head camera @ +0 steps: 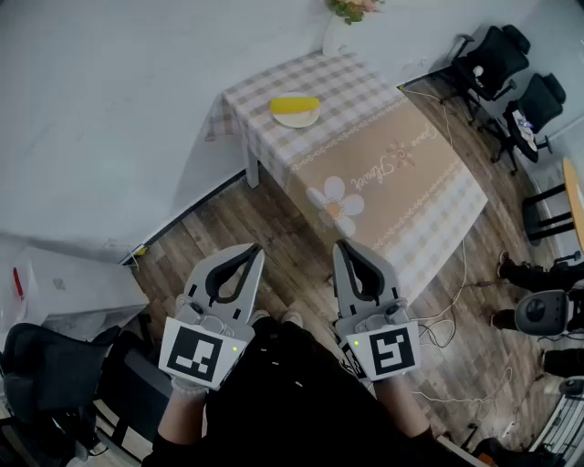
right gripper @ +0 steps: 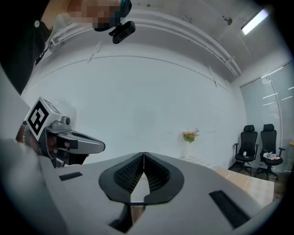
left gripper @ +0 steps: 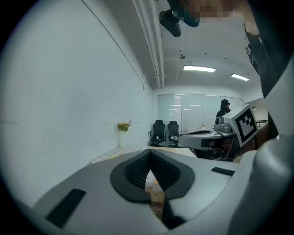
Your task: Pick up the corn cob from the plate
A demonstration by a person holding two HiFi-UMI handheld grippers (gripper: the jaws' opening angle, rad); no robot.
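Observation:
A yellow corn cob [head camera: 295, 105] lies on a pale plate [head camera: 299, 119] at the far end of a table [head camera: 383, 173] with a checked and beige floral cloth. Both grippers are held side by side well short of the table, over the wooden floor. My left gripper [head camera: 255, 249] is shut with nothing in it, its tips meeting [left gripper: 149, 153]. My right gripper [head camera: 339, 246] is likewise shut and empty, jaws together [right gripper: 144, 155]. The plate is not visible in either gripper view.
A vase of flowers [head camera: 351, 9] stands at the table's far end by the white wall. Black office chairs [head camera: 493, 59] are at the right. A white box [head camera: 64, 287] and a dark chair [head camera: 55, 374] sit at the left. Cables trail on the floor [head camera: 456, 301].

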